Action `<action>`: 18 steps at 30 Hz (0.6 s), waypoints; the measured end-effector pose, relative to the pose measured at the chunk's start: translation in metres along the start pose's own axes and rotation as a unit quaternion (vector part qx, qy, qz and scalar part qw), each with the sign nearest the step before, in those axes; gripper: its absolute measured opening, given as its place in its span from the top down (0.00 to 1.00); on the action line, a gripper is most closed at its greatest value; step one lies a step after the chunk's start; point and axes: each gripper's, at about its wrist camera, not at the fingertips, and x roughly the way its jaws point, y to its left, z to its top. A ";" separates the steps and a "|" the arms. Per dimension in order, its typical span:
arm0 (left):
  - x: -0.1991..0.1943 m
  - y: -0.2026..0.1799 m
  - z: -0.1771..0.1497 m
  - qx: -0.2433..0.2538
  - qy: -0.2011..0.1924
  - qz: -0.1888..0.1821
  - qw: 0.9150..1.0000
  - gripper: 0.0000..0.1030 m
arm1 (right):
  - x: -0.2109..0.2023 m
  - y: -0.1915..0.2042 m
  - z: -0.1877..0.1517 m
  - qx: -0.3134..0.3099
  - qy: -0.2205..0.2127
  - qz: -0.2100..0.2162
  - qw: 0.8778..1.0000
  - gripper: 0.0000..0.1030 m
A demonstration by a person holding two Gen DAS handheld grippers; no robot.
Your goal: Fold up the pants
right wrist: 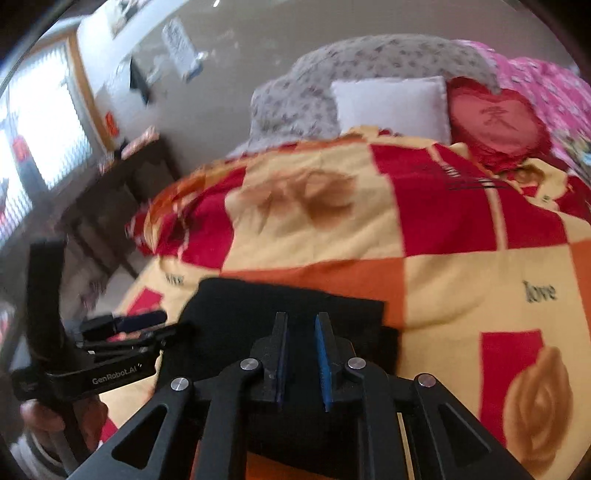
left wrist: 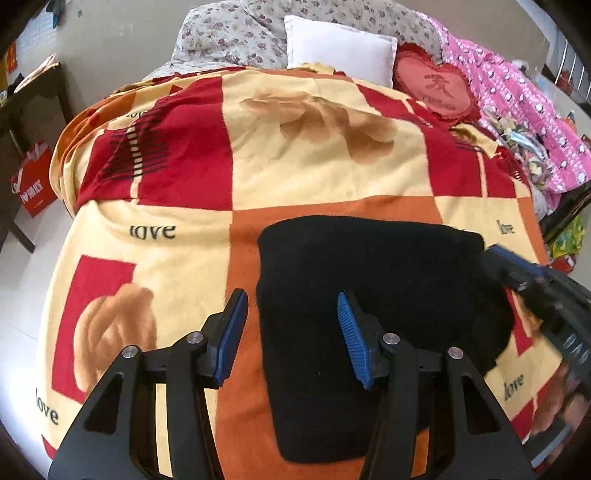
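Note:
The black pants (left wrist: pixel 369 295) lie folded into a compact rectangle on the patterned bedspread (left wrist: pixel 295 166). My left gripper (left wrist: pixel 291 336) is open and empty, hovering over the pants' left edge. In the right wrist view the pants (right wrist: pixel 258 314) lie just under my right gripper (right wrist: pixel 301 350), whose fingers stand a small gap apart with nothing between them. The left gripper also shows in the right wrist view (right wrist: pixel 140 325) at the pants' left side. The right gripper's body shows blurred in the left wrist view (left wrist: pixel 546 295).
A white pillow (left wrist: pixel 340 51), a red heart cushion (left wrist: pixel 439 88) and a floral quilt (left wrist: pixel 229 33) lie at the bed's head. A pink quilt (left wrist: pixel 524 110) lies along the right. A dark table (left wrist: pixel 33 96) and a red bag (left wrist: pixel 35 184) stand left of the bed.

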 end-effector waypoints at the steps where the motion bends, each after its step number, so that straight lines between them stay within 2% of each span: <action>1: 0.004 -0.002 0.001 0.003 0.001 0.004 1.000 0.52 | 0.008 0.000 -0.001 0.000 0.007 -0.005 1.000 0.87; 4: 0.012 -0.004 0.003 0.006 0.001 0.012 1.000 0.52 | 0.038 -0.005 -0.004 0.000 0.037 -0.028 0.999 0.87; 9: 0.021 0.000 0.009 -0.002 0.000 0.016 1.000 0.43 | 0.051 -0.015 0.000 0.017 0.033 -0.015 0.999 0.87; 13: 0.019 0.001 0.008 -0.006 0.002 0.014 1.000 0.43 | 0.040 -0.012 0.004 0.017 0.035 -0.010 0.999 0.85; 18: 0.008 0.000 0.003 -0.002 -0.002 0.020 1.000 0.43 | 0.000 -0.001 -0.006 -0.006 0.021 -0.006 1.000 0.75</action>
